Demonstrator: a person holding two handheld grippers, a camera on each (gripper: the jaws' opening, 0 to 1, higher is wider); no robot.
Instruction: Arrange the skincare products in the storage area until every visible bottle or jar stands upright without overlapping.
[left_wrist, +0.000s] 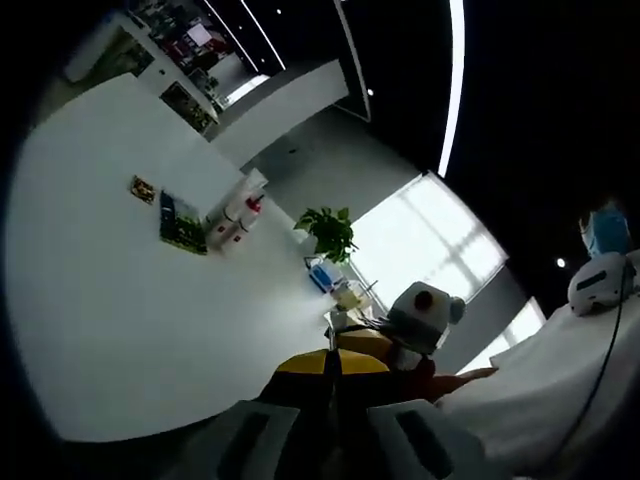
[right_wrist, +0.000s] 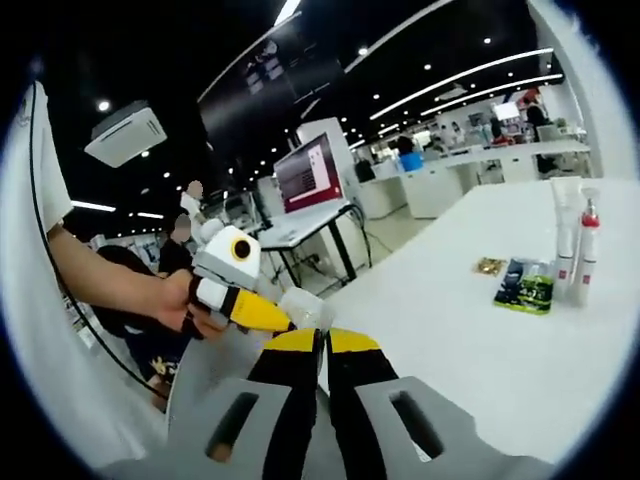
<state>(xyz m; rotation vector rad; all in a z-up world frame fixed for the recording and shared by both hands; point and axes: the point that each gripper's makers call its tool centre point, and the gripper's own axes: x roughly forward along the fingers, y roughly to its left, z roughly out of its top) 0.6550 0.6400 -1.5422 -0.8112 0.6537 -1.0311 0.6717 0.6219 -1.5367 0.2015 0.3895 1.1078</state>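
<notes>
We hold the left gripper (left_wrist: 335, 400) and the right gripper (right_wrist: 322, 395) closed on nothing, far from the bottles (right_wrist: 575, 240) standing on the white worktop (right_wrist: 470, 340), which look light and slippery, so we should hold their middles.

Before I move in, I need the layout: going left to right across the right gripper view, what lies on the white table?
Small gold packet → green-and-dark sachets → tall white tube → white bottle with a red pump top, all on the white table.
</notes>
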